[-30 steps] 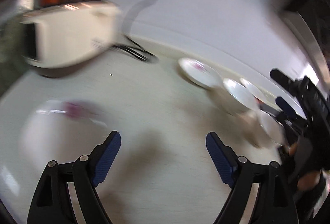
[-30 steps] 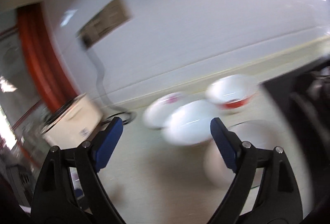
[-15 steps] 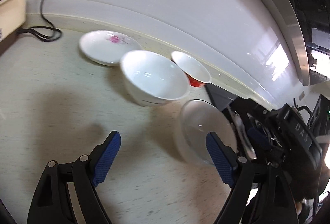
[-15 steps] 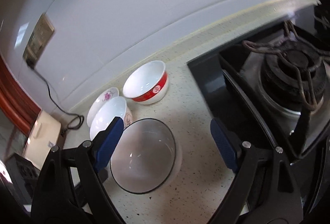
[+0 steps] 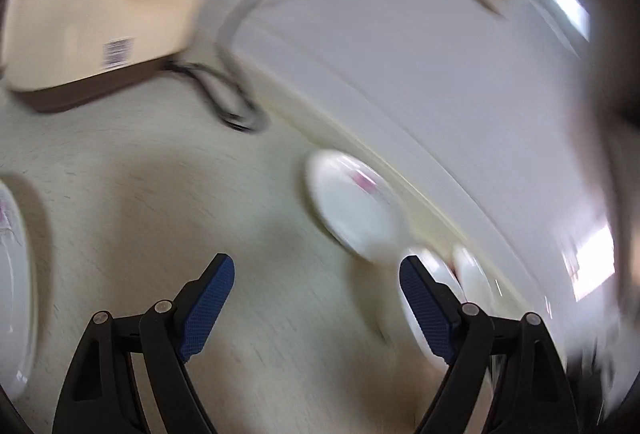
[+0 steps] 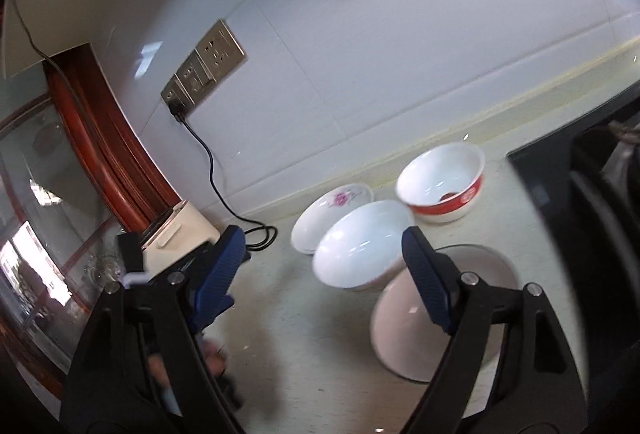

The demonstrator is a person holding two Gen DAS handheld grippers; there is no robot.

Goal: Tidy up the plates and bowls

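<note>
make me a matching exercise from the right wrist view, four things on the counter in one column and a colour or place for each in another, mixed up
Things:
1. flowered plate
2. banded bowl
3. plain white bowl
4. black cable

Descriptions:
A. red outside, nearest the stove
B. runs down from the wall socket
C. pink print, by the wall
D. all white, between the open right gripper's fingertips in this view

Pairs: 1-C, 2-A, 3-D, 4-B

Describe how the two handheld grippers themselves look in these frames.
Both look alike. The left gripper and right gripper each have two black angular arms with silver pivot pins, ending in blue textured pads. No sleeve, cable or marking on them is clear.
</note>
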